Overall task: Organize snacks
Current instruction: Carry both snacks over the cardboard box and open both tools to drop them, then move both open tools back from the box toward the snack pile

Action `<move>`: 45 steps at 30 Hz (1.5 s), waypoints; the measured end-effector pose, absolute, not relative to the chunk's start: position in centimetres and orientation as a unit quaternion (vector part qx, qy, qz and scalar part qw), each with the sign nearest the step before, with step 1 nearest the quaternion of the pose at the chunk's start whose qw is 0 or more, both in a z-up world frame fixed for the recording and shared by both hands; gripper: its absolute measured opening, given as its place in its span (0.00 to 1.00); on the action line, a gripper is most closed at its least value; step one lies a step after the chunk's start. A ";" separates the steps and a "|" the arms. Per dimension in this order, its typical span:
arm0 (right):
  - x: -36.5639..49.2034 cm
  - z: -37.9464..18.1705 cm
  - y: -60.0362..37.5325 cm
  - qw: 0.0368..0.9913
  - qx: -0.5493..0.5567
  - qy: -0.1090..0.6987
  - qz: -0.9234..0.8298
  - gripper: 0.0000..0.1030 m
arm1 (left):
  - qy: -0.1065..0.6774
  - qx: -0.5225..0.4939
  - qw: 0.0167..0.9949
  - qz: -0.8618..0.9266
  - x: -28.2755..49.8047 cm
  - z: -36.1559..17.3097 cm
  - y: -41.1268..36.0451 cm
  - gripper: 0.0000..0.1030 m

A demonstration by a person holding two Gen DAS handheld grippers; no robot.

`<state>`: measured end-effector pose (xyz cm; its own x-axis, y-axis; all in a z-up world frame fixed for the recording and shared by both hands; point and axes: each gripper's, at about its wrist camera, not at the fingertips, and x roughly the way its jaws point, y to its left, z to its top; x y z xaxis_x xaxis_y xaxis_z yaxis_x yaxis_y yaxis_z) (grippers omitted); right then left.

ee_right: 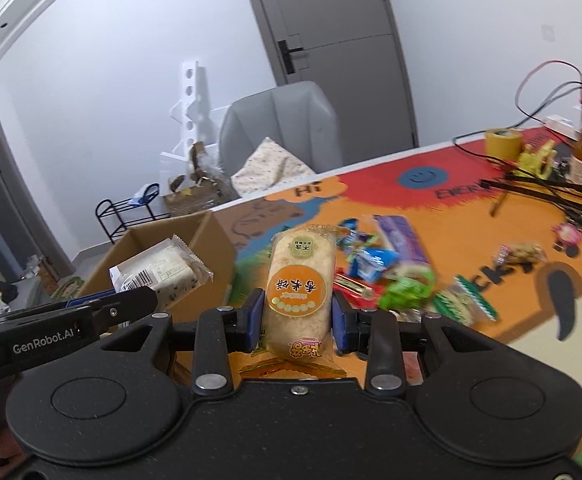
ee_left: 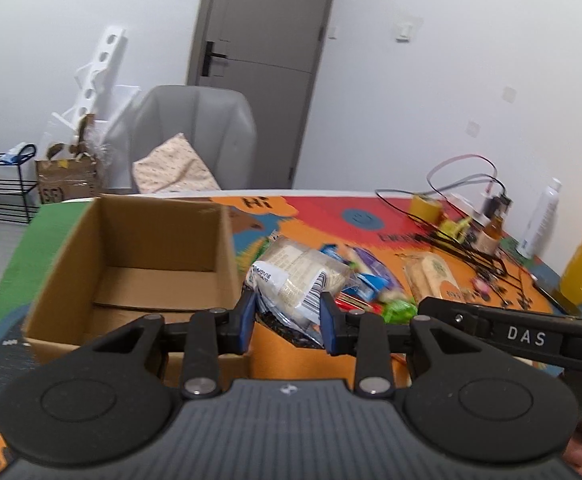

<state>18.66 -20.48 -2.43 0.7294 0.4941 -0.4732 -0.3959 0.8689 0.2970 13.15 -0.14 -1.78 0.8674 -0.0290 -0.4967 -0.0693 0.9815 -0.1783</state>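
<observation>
Above the desk (ee_right: pixel 471 232), beside the cardboard box (ee_left: pixel 131 240), the left tongs (ee_left: pixel 287 320) pinch a white snack packet (ee_left: pixel 303 276) and the right tongs (ee_right: pixel 297 320) pinch a rice cracker pack (ee_right: pixel 299 280). Both grips look shallow on slick wrappers, so either could slip and miss the box.

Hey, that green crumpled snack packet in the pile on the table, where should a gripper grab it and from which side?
Probably from above, across the green packet's puffed middle. It lies low on the mat, packed between the red wrapper and a striped packet, so a side approach looks blocked. It is blurred, so its exact edges are unclear.
</observation>
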 end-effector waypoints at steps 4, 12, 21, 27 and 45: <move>18.9 -2.0 -18.7 0.922 0.087 0.278 0.255 0.32 | 0.253 -0.105 0.961 0.031 13.0 -1.7 2.1 0.31; 19.2 -0.6 -15.3 0.920 0.080 0.267 0.276 0.32 | 0.250 -0.121 0.958 0.068 12.9 -1.7 6.1 0.31; 20.0 0.1 -11.4 0.917 0.065 0.262 0.294 0.32 | 0.249 -0.146 0.952 0.097 12.9 -2.3 9.9 0.31; 20.4 -0.2 -9.2 0.911 0.063 0.268 0.306 0.32 | 0.257 -0.137 0.951 0.106 13.3 -2.5 10.8 0.35; 21.1 -0.7 -10.2 0.904 0.114 0.276 0.306 0.76 | 0.257 -0.144 0.947 0.127 12.1 -2.2 11.6 0.87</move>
<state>21.07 -10.18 -0.75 0.6605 0.6159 -0.4295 -0.4901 0.7869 0.3750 12.10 11.65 -2.19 0.8360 0.1672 -0.5227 -0.3148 0.9263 -0.2073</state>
